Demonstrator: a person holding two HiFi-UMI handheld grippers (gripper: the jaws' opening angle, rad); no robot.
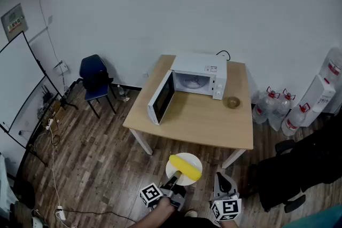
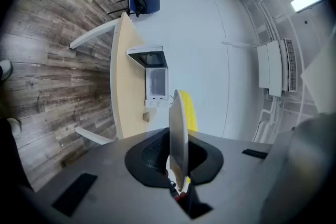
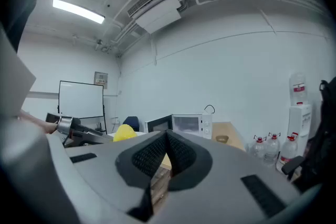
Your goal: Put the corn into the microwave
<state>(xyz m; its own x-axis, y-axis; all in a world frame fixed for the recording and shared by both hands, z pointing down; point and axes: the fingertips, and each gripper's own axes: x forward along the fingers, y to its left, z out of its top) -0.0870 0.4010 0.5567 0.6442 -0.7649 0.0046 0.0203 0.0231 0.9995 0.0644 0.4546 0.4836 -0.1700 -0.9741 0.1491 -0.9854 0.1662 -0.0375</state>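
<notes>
A yellow corn cob point(image 1: 185, 166) lies on a white plate point(image 1: 175, 169) held out over the floor, short of the table's near edge. My left gripper point(image 1: 174, 183) is shut on the plate's near rim. In the left gripper view the plate point(image 2: 177, 136) stands edge-on between the pads, with the corn point(image 2: 188, 108) showing behind it. The white microwave point(image 1: 199, 76) stands at the back of the wooden table point(image 1: 203, 123), its door point(image 1: 161, 97) swung open to the left. My right gripper point(image 1: 225, 185) hangs beside the plate, shut and holding nothing point(image 3: 167, 139).
A small brown bowl point(image 1: 233, 102) sits on the table right of the microwave. A blue chair point(image 1: 95, 78) stands left of the table, and water bottles point(image 1: 278, 109) and a dispenser point(image 1: 322, 92) stand to its right. A whiteboard point(image 1: 18, 83) lines the left wall. Cables lie on the floor at the left.
</notes>
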